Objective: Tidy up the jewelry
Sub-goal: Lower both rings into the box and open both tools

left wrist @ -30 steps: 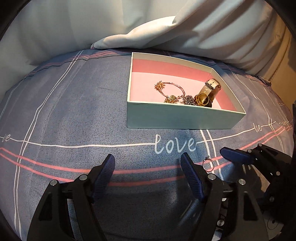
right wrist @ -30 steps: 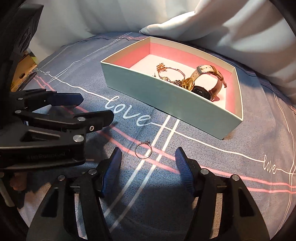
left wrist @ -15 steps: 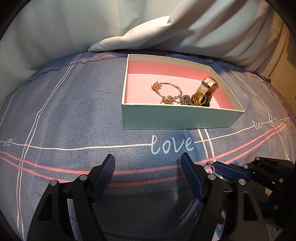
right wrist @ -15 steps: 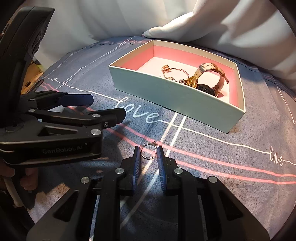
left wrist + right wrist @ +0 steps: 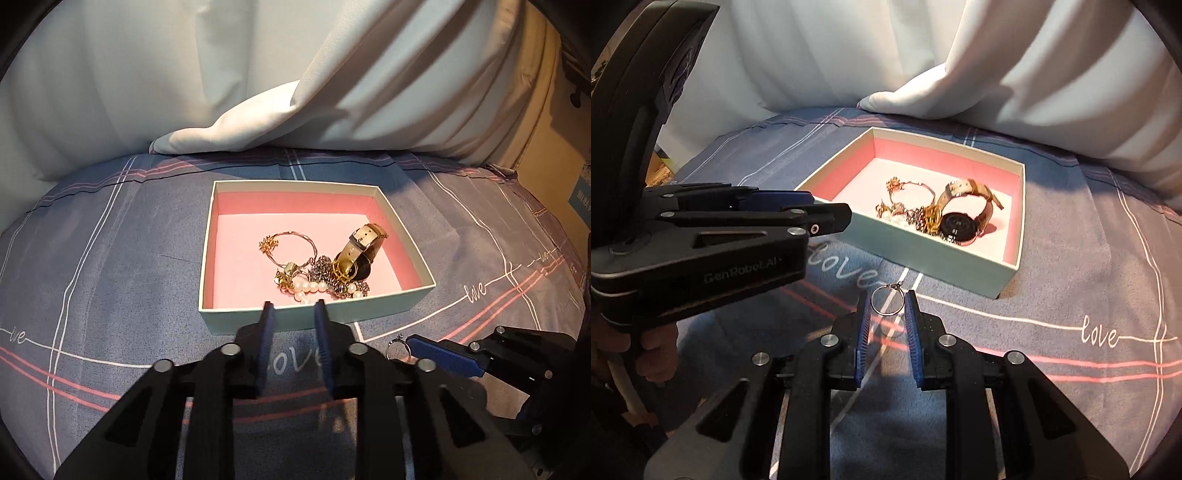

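Two grippers hover over the blue bedsheet (image 5: pixel 1071 258). The right gripper (image 5: pixel 887 308) pinches a thin ring (image 5: pixel 887 301) between its fingertips, clear of the sheet. The left gripper (image 5: pixel 292 314) has just closed, nothing between its jaws. Beyond them, the box (image 5: pixel 314 315) holds a watch (image 5: pixel 960 223), bangle (image 5: pixel 295 247) and pearls (image 5: pixel 308 286), its far edge near the white curtain (image 5: pixel 258 74).
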{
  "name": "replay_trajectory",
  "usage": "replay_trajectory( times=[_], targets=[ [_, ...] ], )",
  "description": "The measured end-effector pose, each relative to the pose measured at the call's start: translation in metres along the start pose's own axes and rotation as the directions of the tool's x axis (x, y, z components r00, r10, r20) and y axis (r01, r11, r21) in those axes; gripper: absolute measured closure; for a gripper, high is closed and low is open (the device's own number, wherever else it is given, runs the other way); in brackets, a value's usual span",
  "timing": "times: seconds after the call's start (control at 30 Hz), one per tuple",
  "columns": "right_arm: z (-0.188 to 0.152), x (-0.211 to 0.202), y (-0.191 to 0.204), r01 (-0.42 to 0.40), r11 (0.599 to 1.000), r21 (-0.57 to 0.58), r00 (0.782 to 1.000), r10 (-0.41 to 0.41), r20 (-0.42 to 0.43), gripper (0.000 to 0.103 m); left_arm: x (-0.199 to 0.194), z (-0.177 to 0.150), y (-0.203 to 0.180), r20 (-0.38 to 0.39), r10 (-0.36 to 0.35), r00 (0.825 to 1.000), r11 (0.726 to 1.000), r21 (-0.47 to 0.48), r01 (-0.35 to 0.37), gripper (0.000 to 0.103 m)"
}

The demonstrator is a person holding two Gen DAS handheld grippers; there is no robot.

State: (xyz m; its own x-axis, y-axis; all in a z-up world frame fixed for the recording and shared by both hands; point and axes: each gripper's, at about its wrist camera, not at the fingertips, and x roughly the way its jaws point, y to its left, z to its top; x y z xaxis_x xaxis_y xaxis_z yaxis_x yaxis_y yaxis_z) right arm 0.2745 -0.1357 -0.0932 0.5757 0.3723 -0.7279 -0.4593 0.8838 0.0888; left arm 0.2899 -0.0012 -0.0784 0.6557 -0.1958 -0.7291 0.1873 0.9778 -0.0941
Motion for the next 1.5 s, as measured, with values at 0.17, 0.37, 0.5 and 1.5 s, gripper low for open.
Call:
replay_trajectory(
  times=[0.17,0.37,0.5,1.5],
  targets=[
    [0.037,0.0,-0.003,0.026,0.999,-0.032,0.999,-0.024,0.046,0.083,-0.008,0.033,0.005,0.059,0.035,0.998,0.999,-0.004,-0.035,0.102],
    [0.075,0.006,-0.012,0.048,0.998,-0.027,0.997,-0.046,0.069,0.083,-0.007,0.072,0.012,0.087,0.063,0.994,0.998,-0.028,-0.061,0.102],
    [0.089,0.016,-0.016,0.06,0.998,-0.024,0.997,-0.059,0.051,0.083,0.0,0.09,0.015,0.083,0.07,0.994,0.997,-0.039,-0.067,0.102],
    [0.086,0.037,-0.033,0.083,0.996,0.023,0.996,-0.082,-0.033,0.079,0.042,0.095,0.013,-0.012,0.055,0.998,0.997,-0.044,-0.056,0.097]
  ],
)
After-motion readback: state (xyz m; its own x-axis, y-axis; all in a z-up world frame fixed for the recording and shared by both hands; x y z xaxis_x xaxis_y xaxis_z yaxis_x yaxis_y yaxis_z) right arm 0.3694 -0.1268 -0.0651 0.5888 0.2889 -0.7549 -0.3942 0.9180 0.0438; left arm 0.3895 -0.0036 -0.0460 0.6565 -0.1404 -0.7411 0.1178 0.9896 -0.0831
